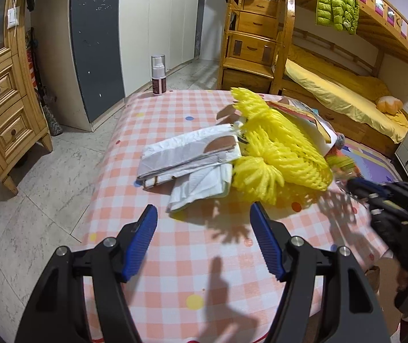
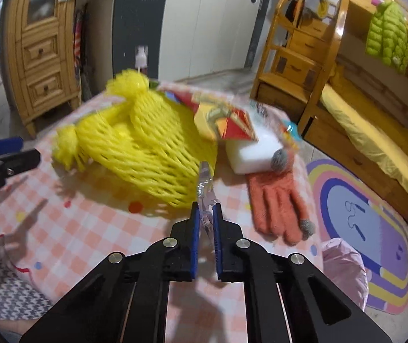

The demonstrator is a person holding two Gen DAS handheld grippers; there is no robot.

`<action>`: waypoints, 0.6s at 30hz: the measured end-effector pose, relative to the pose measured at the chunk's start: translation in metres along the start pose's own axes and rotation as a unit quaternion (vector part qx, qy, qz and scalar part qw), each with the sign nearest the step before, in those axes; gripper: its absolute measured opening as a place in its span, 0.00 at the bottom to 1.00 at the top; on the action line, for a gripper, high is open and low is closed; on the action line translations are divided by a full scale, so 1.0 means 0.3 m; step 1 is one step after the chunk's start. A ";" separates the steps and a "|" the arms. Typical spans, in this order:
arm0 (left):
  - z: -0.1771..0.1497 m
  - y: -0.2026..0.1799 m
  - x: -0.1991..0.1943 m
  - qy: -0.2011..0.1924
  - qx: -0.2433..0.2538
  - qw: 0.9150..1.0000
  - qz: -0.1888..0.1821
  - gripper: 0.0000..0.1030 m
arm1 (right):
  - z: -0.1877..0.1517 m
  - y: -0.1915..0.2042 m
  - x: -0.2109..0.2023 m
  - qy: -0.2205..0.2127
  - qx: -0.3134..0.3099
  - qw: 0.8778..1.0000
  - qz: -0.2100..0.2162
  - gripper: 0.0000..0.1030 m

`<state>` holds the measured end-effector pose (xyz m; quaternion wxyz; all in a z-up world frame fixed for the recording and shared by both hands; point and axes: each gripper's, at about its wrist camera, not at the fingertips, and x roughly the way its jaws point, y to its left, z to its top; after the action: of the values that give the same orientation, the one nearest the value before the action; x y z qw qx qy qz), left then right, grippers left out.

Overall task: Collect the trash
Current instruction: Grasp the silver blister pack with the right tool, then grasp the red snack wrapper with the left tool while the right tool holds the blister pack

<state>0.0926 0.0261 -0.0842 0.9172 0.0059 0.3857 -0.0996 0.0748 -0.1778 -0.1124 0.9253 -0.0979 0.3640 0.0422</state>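
Trash sits heaped mid-bench, so my right gripper (image 2: 205, 214) has its jaws pinched on clear wrap (image 2: 204, 188) trailing from the yellow net (image 2: 146, 154), while my left gripper (image 1: 202, 214) hovers wide before the tissues (image 1: 195, 154).

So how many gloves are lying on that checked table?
1. An orange glove lies flat at the table's right side, beside the white block. A second could be hidden under the yellow foam netting.

No lettering can be read anywhere; the print on the colourful crumpled snack wrapper (image 2: 224, 120) is too blurred to make out.
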 end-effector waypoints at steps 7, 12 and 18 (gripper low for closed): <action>0.003 0.039 -0.005 0.000 -0.002 1.000 0.013 0.64 | 0.009 -0.085 -0.135 -0.021 0.059 0.997 0.049 0.04; -0.005 0.051 0.012 0.011 -0.001 1.000 0.014 0.64 | 0.007 -0.109 -0.166 -0.024 0.078 0.995 0.065 0.04; 0.091 -0.009 -0.030 -0.015 0.005 1.000 -0.021 0.64 | 0.019 -0.112 -0.186 -0.032 0.082 0.994 0.066 0.04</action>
<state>0.1052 0.0228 -0.0585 0.9207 0.0011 0.3710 -0.1209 0.0427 -0.2098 -0.0651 0.9366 0.0037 0.3421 0.0761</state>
